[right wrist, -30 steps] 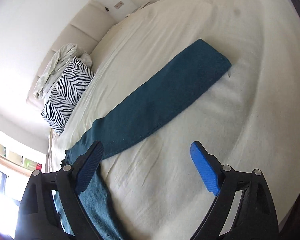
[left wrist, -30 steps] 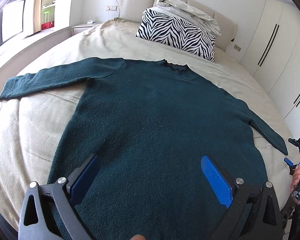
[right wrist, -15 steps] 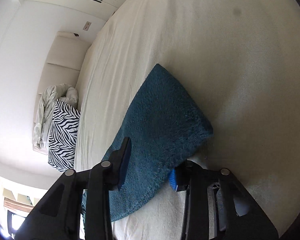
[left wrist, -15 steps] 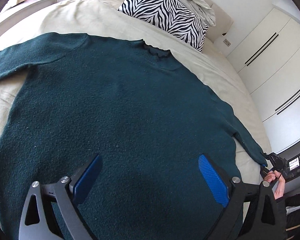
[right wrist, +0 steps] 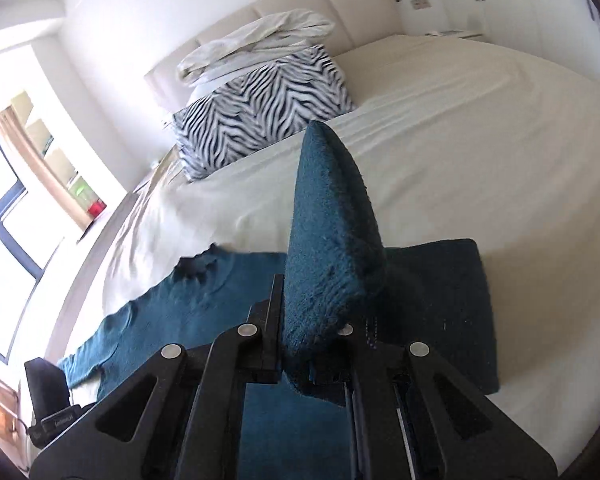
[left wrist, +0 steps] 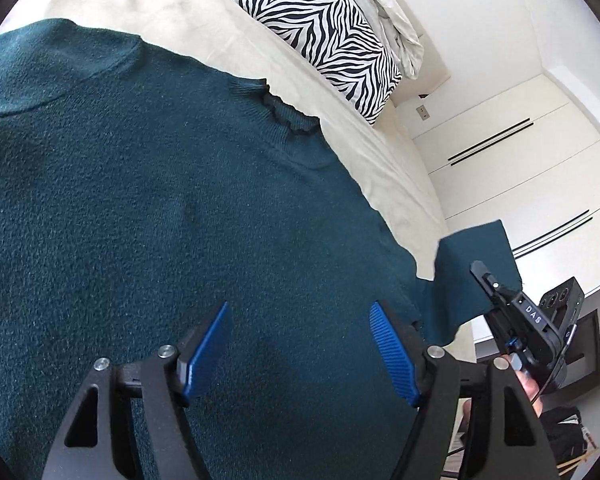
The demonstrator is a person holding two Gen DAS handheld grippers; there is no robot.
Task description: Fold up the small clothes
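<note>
A dark teal sweater [left wrist: 160, 208] lies flat on the cream bed [left wrist: 380, 160], its neckline [left wrist: 288, 116] toward the pillows. My left gripper [left wrist: 300, 344] is open and hovers just above the sweater's body. My right gripper [right wrist: 312, 332] is shut on the cuff of the sweater's right sleeve [right wrist: 332, 216] and holds it lifted off the bed, the sleeve folding over itself. In the left wrist view the right gripper [left wrist: 496, 292] shows at the right with the raised sleeve end [left wrist: 472, 264].
A zebra-striped pillow [left wrist: 332, 36] with a pale crumpled blanket [right wrist: 256, 48] on it sits at the headboard. White wardrobe doors [left wrist: 520, 168] stand right of the bed. A window [right wrist: 8, 184] is on the left wall.
My right gripper closed on the sleeve cuff and lifted it up toward the sweater's body. My left gripper moved lower and rightward over the sweater, staying open.
</note>
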